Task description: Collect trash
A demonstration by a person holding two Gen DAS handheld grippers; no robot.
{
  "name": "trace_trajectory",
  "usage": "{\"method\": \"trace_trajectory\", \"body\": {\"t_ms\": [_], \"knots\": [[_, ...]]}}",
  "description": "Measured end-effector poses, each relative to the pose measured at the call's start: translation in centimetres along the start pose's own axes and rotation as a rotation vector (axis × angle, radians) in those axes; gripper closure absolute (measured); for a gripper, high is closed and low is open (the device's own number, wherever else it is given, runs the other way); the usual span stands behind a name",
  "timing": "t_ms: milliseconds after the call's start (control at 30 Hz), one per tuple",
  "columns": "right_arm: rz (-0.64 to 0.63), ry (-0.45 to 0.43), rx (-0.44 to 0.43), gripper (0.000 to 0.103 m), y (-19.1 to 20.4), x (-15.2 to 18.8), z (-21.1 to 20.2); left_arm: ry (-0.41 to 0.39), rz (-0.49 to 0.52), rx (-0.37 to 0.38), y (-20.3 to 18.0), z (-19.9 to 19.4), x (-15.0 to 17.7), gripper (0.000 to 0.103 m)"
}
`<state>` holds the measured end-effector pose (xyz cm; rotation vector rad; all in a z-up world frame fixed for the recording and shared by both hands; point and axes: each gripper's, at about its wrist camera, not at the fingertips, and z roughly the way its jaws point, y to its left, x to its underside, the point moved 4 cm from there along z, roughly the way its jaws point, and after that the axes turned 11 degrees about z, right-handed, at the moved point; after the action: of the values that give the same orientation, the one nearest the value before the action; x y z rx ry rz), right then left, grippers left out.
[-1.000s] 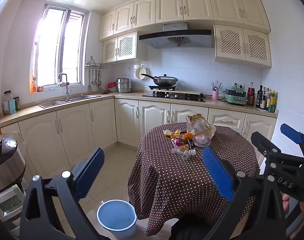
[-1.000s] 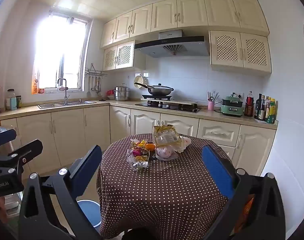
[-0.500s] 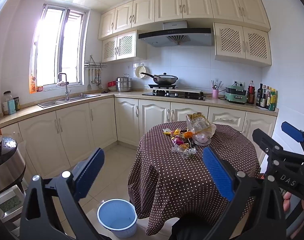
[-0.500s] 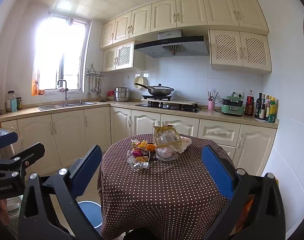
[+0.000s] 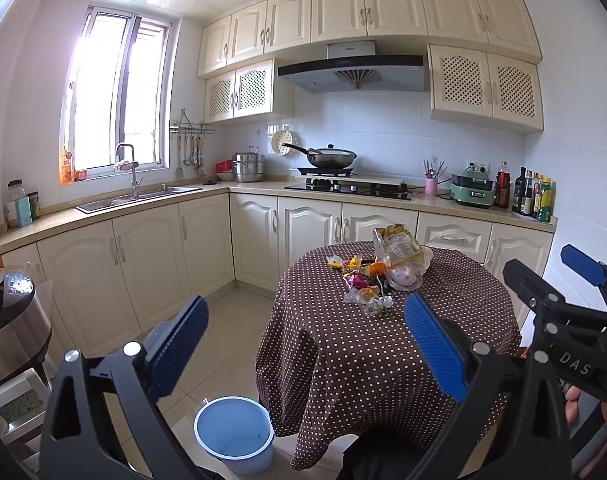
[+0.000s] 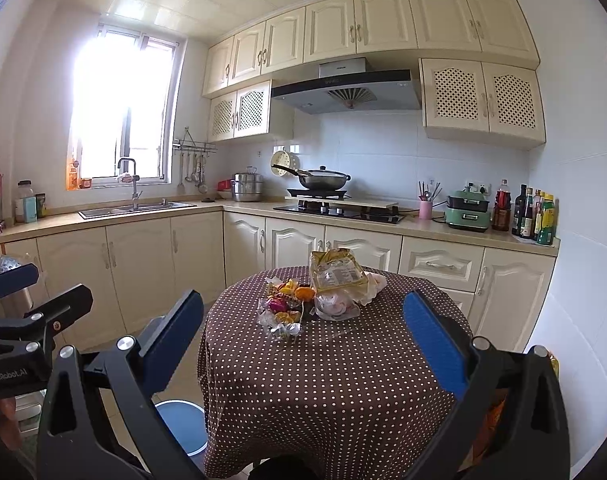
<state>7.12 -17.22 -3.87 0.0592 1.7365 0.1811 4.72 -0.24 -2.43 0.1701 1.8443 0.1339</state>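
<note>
Both grippers hang in the air before the table, touching nothing. The left gripper [image 5: 303,344] has its ribbed blue fingers [image 5: 433,344] spread wide and empty; the right gripper [image 6: 303,340] is equally wide, with nothing between its fingers [image 6: 431,344]. The trash pile [image 6: 315,296], crinkled clear wrappers, a yellow snack bag and orange peel, lies near the far edge of the round table [image 6: 343,392], draped in a brown polka-dot cloth. The left view shows the whole round blue bin [image 5: 234,434] on the tiled floor by the table's left edge; the right view shows only part of it.
</note>
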Motion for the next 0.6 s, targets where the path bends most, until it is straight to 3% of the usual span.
{"method": "trace_trajectory", "body": {"t_ms": [600], "knots": [[0.001,0.010,-0.004,0.006,-0.05,0.53,0.21,0.006,-0.004,-0.003,0.46,0.36,0.32,0.007]]}}
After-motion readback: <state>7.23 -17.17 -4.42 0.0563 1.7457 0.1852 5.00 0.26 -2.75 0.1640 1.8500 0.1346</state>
